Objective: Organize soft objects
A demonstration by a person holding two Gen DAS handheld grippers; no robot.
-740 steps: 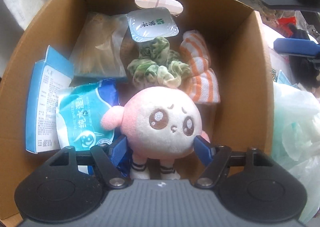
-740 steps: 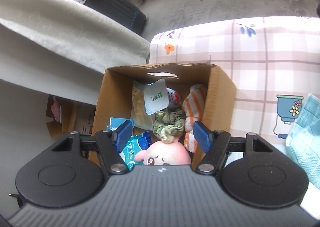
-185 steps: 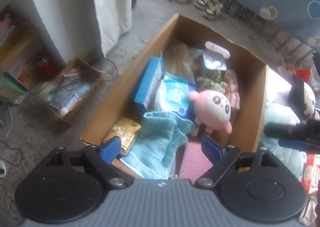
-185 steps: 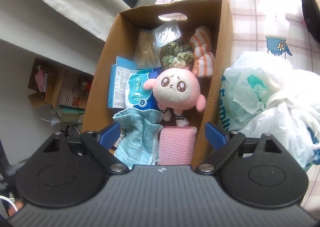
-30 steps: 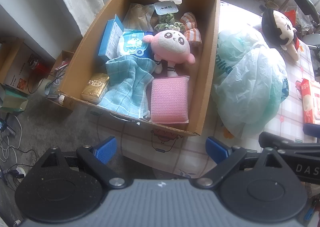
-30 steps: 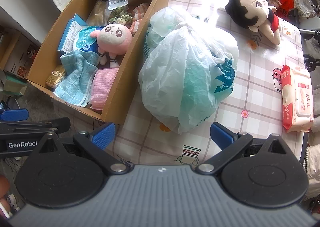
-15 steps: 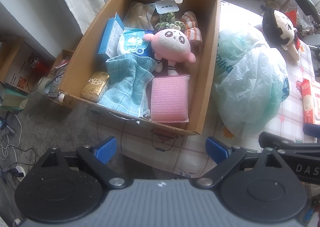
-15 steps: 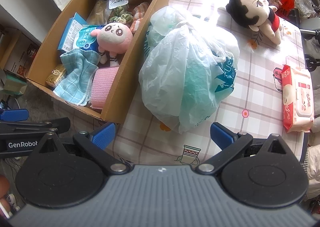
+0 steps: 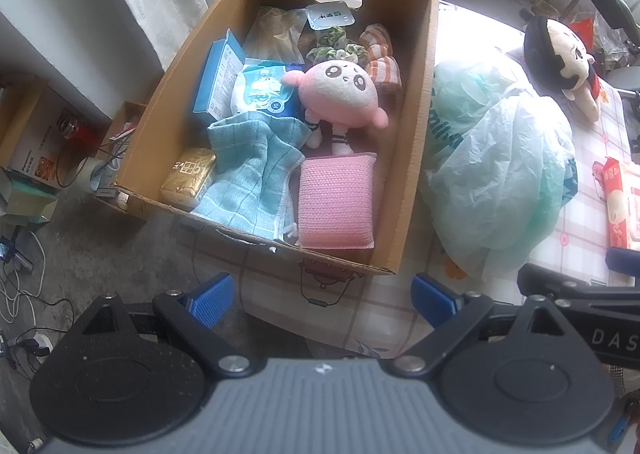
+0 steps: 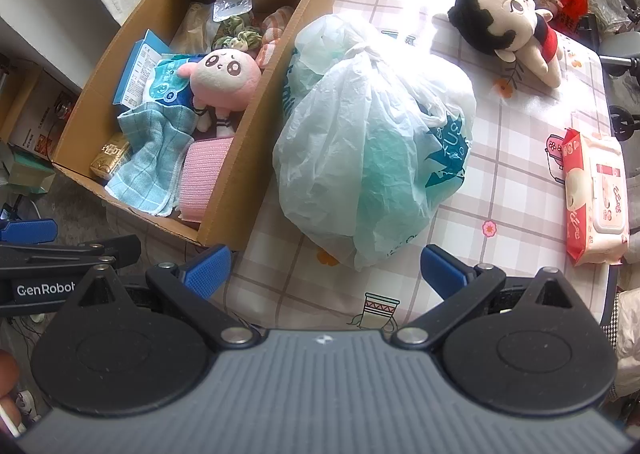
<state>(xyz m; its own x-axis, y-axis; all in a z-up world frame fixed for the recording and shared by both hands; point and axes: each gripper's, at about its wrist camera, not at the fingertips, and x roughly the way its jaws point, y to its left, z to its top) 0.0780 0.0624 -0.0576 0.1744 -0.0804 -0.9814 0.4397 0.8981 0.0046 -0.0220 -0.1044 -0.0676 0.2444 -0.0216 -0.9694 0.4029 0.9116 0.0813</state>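
Ahead of the left tongs [image 9: 322, 300] sits a cardboard box [image 9: 416, 141] on the worktop [image 10: 520, 181], which has a checked cloth with little pictures on it. These tongs are spread wide and hold nothing. Nearest to them inside the box lie a pink sponge pad [image 9: 337, 201] and a light blue towel [image 9: 256, 169], side by side and touching. A gold packet [image 9: 188, 177] lies just left of the towel. Farther in, a pink plush doll [image 9: 340, 93] lies face up with its feet near the pink pad. Left of the doll are a blue and white wipes pack [image 9: 262, 89] and a blue carton [image 9: 218, 73]. Behind the doll are a green scrunchie [image 9: 334, 45], an orange striped cloth [image 9: 382, 61] and a small sealed cup [image 9: 330, 15].

The right tongs [image 10: 324, 270] are spread wide too, with nothing between them. Straight ahead of them is a big plastic bag [image 10: 372, 133], tied at the top, just beside the right wall of the box. Far ahead and to the right, a black-haired plush doll [image 10: 508, 21] lies on the worktop, well apart from the box. To the right of these tongs, near the worktop's edge, lies a red pack of wet wipes [image 10: 596, 197]. Part of the left tongs shows at the left edge of the right wrist view.
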